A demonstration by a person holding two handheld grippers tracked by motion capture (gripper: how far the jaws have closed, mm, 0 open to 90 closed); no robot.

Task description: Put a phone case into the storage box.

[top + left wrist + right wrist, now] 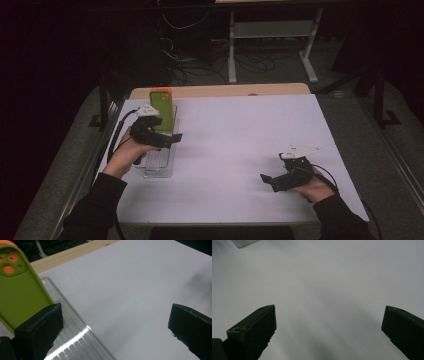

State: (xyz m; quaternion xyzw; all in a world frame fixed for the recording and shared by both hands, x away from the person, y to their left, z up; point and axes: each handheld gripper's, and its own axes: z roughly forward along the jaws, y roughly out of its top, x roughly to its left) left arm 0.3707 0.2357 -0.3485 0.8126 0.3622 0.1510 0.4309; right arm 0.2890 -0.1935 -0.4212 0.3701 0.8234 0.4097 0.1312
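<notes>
A green phone case [162, 107] with an orange top edge stands upright at the far end of a clear ribbed tray [159, 162] on the left of the white table. My left gripper [167, 131] hovers over the tray just in front of the case, open. In the left gripper view the case [20, 290] rises behind my left-hand jaw and does not sit between the jaws of the gripper [116, 312]; the tray's rim [75, 315] runs below. My right gripper [272, 167] rests low at the table's near right, open with nothing in it [329, 308].
The white table top [240, 145] has a wooden strip [225, 91] along its far edge. A corner of the clear tray [244, 242] shows far off in the right gripper view. Behind the table are a desk frame [270, 45] and cables on a dark floor.
</notes>
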